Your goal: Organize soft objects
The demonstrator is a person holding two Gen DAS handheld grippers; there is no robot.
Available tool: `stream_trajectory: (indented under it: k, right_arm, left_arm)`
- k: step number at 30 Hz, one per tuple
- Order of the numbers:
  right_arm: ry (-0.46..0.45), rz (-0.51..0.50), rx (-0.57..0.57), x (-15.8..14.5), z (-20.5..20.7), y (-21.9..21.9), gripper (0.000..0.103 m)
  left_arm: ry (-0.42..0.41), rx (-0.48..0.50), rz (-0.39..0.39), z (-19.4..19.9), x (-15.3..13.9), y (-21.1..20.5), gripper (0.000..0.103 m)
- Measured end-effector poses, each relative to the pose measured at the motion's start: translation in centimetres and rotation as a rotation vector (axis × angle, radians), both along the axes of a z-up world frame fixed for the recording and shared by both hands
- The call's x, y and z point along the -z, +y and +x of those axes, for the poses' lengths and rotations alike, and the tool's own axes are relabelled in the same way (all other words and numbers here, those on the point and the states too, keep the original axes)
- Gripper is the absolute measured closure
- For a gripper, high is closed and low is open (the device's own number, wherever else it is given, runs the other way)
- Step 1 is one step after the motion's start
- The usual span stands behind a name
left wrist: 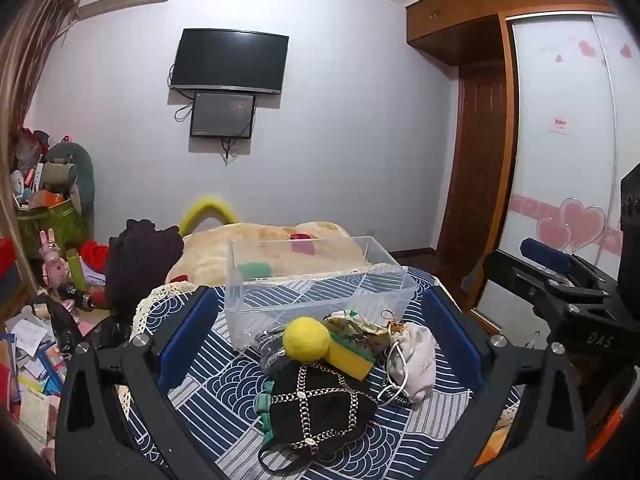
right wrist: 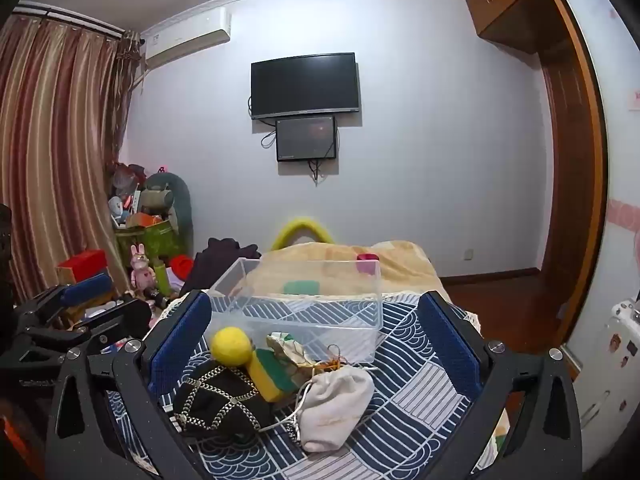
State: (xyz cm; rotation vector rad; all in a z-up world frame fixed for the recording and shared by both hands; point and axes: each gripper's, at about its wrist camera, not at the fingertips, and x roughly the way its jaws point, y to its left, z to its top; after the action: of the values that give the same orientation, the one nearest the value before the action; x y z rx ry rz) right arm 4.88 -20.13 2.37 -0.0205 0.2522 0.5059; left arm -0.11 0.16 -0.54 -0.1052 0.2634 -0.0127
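Black chained pouch (left wrist: pixel 320 408) between wide-open left gripper (left wrist: pixel 320 344), right gripper (right wrist: pixel 316 344) likewise open.

Yellow ball (left wrist: pixel 306 339), yellow-green sponge (left wrist: pixel 351 359), navy wave-pattern cloth (left wrist: pixel 224 396).

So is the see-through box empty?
Empty: through the clear box only the patterned cloth shows; the soft things lie outside.

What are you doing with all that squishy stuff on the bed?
A person holds a hand-held gripper in each hand, the left hand-held gripper and the right hand-held gripper, both open and holding nothing. A pile of soft things lies on the blue patterned bedspread: a yellow ball, a yellow-green sponge, a black pouch with chains and a white drawstring bag. The clear plastic box behind them is empty, so nothing is sorted yet.
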Motion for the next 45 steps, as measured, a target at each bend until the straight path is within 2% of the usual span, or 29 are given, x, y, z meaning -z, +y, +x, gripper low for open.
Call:
stream_trajectory:
  k: [13, 45]
  right_arm:
    - [-0.004, 0.004, 0.000, -0.1, -0.2, 0.1, 0.000]
    - [-0.005, -0.002, -0.008, -0.6, -1.1, 0.5, 0.000]
  left_arm:
    - [-0.010, -0.003, -0.003, -0.2, -0.8, 0.2, 0.000]
    - [-0.001, 0.007, 0.002, -0.2, -0.6, 0.0, 0.000]
